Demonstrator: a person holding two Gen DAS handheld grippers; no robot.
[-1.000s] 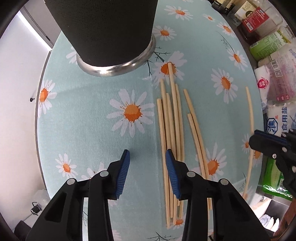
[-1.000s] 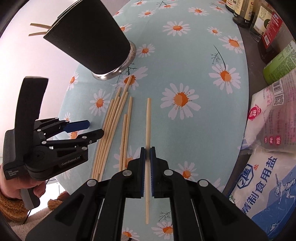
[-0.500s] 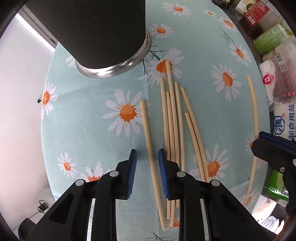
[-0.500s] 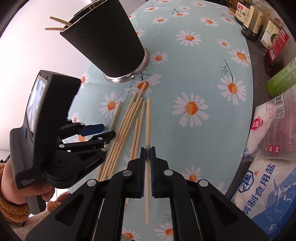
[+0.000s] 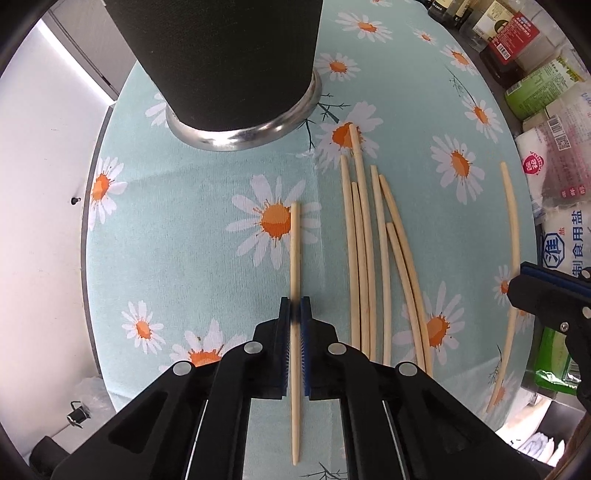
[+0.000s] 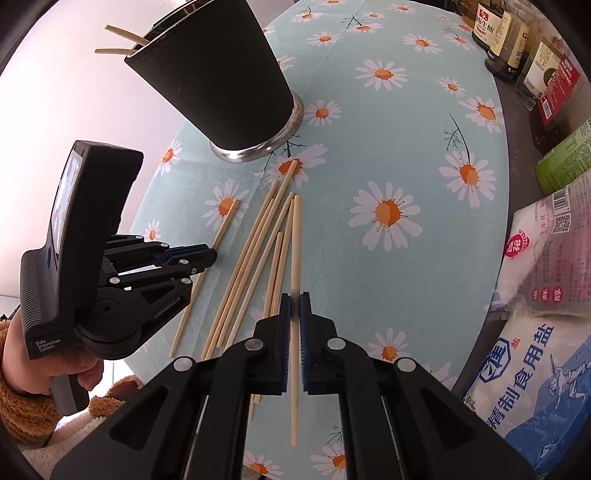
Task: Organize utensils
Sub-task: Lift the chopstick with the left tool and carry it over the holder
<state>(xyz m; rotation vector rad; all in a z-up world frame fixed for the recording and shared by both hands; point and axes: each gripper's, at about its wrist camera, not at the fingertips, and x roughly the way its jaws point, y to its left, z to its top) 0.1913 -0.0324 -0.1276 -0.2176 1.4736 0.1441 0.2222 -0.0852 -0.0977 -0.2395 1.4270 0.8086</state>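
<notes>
Two grippers, left gripper (image 5: 295, 314) and right gripper (image 6: 294, 308), each pinch one chopstick (image 5: 294, 251) (image 6: 296, 236) above daisy-print cloth (image 6: 388, 147), "食用盐" bag (image 6: 532, 384) right of the right one.

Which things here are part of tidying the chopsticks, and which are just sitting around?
Job: left gripper and right gripper, each shut on one chopstick; loose chopsticks; black holder.

Lying about: salt bags; sauce bottles.
</notes>
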